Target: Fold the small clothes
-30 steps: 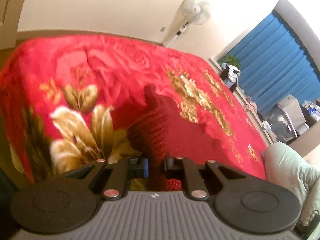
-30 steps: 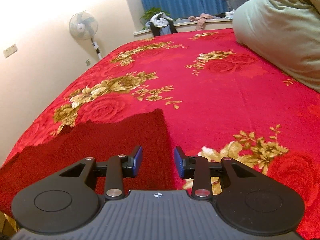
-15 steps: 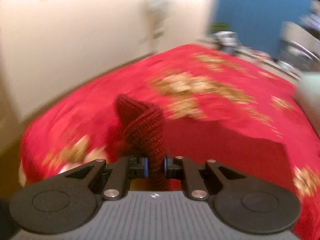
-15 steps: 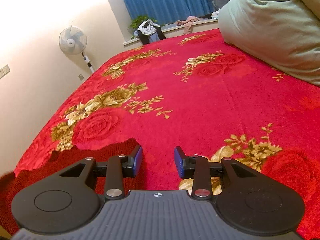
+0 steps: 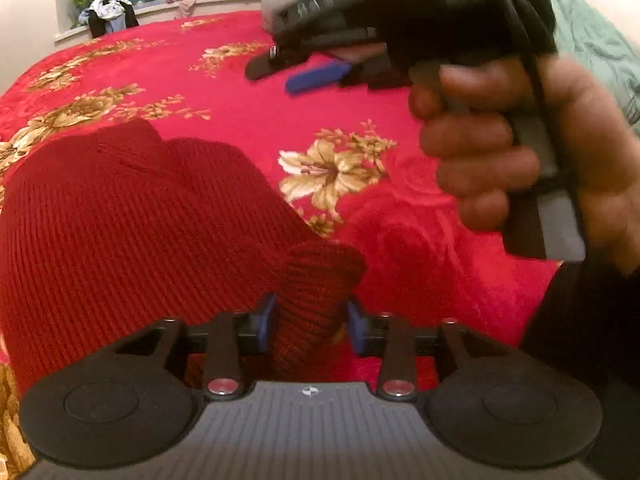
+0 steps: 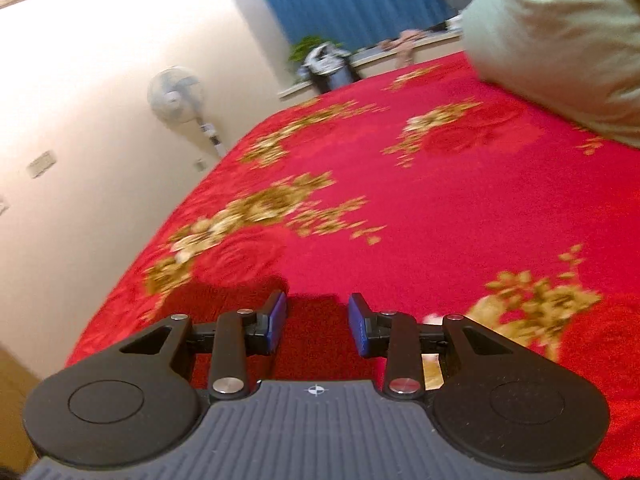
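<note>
**Much of the scene lost to blur and frame edges**

From my right wrist camera, the blanket (image 6: 420, 200) smears with motion. The knit garment (image 5: 120, 232) runs off my left view's edge, and the right gripper (image 5: 316, 76) there is blurred, its far finger hidden.

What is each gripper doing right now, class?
Left gripper: closed on a fold of the dark red knitted garment.
Right gripper: open, holding nothing.

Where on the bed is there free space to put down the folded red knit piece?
Bare blanket lies between the dark red knit garment and the green pillow. It is crowded near the front edge, where the garment spreads and the left gripper pinches its fold.
</note>
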The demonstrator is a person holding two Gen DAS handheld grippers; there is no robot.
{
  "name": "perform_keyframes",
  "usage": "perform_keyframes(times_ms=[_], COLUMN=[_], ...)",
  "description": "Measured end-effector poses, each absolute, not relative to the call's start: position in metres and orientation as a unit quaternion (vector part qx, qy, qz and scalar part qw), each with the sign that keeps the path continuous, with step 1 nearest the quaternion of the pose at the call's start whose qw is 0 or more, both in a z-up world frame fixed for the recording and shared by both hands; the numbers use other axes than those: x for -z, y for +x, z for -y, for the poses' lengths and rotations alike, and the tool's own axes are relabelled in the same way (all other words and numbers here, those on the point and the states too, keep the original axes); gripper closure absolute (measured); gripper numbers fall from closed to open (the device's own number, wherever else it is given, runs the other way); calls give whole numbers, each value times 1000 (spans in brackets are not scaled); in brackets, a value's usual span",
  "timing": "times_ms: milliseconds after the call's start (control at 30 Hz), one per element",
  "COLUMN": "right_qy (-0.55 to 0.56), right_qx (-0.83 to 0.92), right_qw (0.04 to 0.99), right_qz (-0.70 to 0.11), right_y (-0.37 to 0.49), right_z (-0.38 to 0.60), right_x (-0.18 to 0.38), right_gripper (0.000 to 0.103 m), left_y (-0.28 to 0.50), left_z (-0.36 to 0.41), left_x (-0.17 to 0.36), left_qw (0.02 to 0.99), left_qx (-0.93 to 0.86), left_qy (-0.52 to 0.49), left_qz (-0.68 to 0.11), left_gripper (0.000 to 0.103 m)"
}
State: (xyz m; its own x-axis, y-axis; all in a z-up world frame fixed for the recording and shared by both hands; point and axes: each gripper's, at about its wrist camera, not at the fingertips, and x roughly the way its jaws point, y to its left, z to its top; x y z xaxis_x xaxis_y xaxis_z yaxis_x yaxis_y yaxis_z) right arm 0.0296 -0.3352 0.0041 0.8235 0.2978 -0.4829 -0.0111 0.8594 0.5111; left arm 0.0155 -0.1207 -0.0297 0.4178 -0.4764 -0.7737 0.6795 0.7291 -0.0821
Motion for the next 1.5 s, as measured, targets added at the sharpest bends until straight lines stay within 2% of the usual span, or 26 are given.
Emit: perform_keyframes(times_ms=[33,133,367,433,467,600,667,733,800,867,900,967,1033,1067,1100,1133,1233,1267,1300,1333,1400,1500], right_qy=[257,247,172,157,162,236,277,262,264,275,278,281,285,284,278,269,226,204,180,161,145,180], right_qx=[-105,-153,-186,-194,-199,-213,-197,-137,-93,-83,-86,-105,-127,-142,-158,-171,-199,-204,-205,-207,-212,-209], right_qw=[914,897,877,880,879,887,891,901,882,877,881,890,890,887,884,882,873,871,871,872,876,875], right_qz=[-297,-334,-409,-404,-401,-335,-303,-319,-378,-385,-373,-344,-334,-335,-341,-348,-383,-397,-408,-413,-409,-397], right_y=[31,40,50,46,44,24,9,4,7,5,3,-1,-5,-3,1,6,16,19,21,21,15,3], right_z=[331,313,257,249,249,284,310,327,340,345,345,342,335,328,319,313,284,274,264,258,252,271], right_x=[-1,8,35,33,30,0,-10,-5,18,27,25,18,17,19,21,25,36,41,46,48,45,34], right_gripper=[60,56,56,77,83,93,103,103,103,103,99,98,71,48,42,43,44,47,65,77,84,85], left_y=[23,33,52,62,68,77,84,92,104,116,123,135,141,143,144,144,136,137,138,139,142,150], left_z=[110,62,-34,-47,-53,-61,-59,-52,-42,-34,-31,-29,-32,-35,-38,-36,-13,-11,-10,-12,-18,-38], left_x=[24,0,-38,-42,-43,-47,-44,-39,-32,-24,-20,-11,0,10,24,34,39,41,43,44,39,27], left_qw=[832,839,886,892,894,892,888,882,874,867,863,854,852,850,846,844,843,840,838,837,839,853], left_qx=[354,356,262,242,238,243,253,267,283,291,293,305,309,308,307,300,304,305,305,307,309,293], left_qy=[101,53,76,78,77,79,79,81,85,97,101,100,101,93,84,94,164,167,171,172,158,102], left_qz=[-415,-408,-375,-373,-372,-374,-377,-379,-386,-393,-399,-409,-411,-417,-427,-434,-414,-415,-418,-418,-420,-419], left_gripper=[49,49,49,47,46,44,43,42,37,36,36,36,36,36,34,27,17,14,14,14,14,16])
